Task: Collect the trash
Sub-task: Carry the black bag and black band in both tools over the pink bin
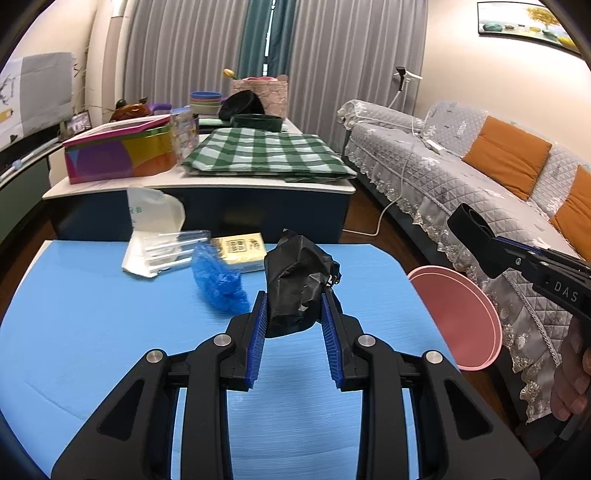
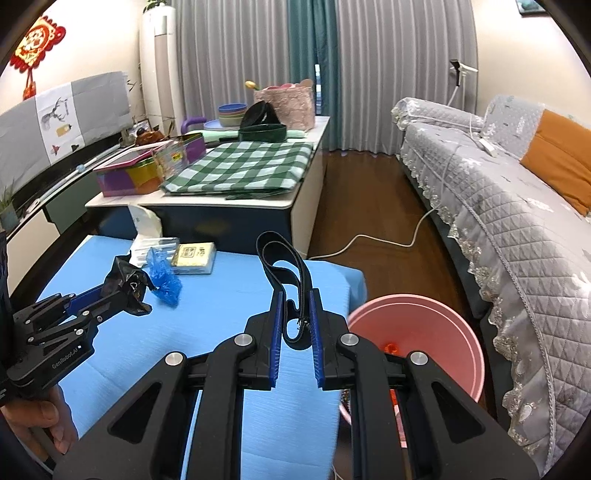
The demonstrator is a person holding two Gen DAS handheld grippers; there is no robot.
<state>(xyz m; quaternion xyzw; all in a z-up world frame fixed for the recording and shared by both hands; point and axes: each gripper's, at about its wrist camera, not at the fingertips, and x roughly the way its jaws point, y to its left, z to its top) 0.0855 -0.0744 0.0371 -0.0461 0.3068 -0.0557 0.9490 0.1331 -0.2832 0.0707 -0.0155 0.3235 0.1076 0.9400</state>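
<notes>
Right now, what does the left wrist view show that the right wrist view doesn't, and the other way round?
Only the left wrist view shows the framed picture on the wall and a second orange cushion on the sofa.

Only the right wrist view shows inside the pink bin, where a small orange item lies, plus the red wall ornament.

Both show the blue table, the left tool shut on crumpled black plastic, the right tool shut on a black strap, the blue wad and the yellow packet.
</notes>
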